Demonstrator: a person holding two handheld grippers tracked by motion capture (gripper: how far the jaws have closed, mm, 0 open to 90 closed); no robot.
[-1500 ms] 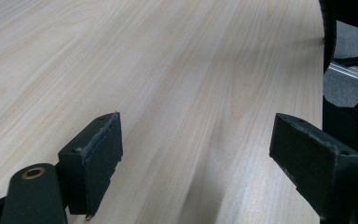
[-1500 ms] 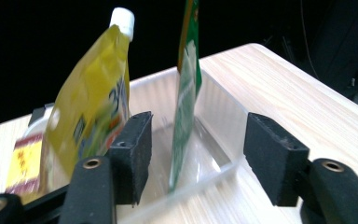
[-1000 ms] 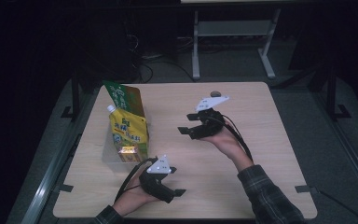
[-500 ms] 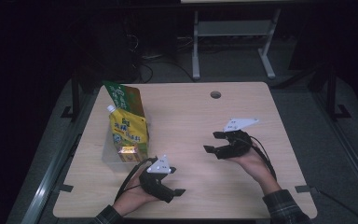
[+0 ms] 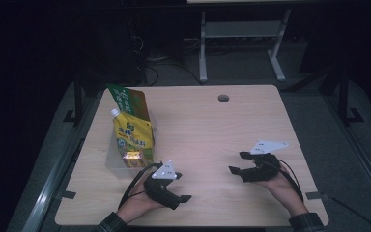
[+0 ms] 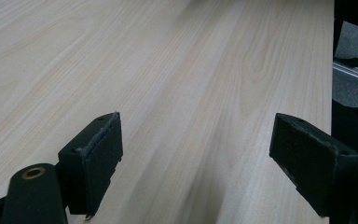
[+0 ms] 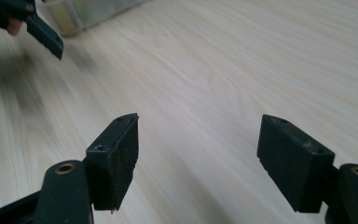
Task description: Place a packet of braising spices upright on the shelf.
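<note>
Holding both grippers, left gripper (image 5: 186, 197) and right gripper (image 5: 237, 162), gaping empty over pale woodgrain table (image 5: 207, 130); glossy pouches (image 5: 133, 137) near left edge.

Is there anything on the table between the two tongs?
No. In the high view, only bare wooden table lies between the left tongs and the right tongs.

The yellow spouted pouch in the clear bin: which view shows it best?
The high view: the yellow pouch stands whole in the clear bin. The right gripper view catches just a blurred bin corner; the left gripper view looks along bare table.
</note>
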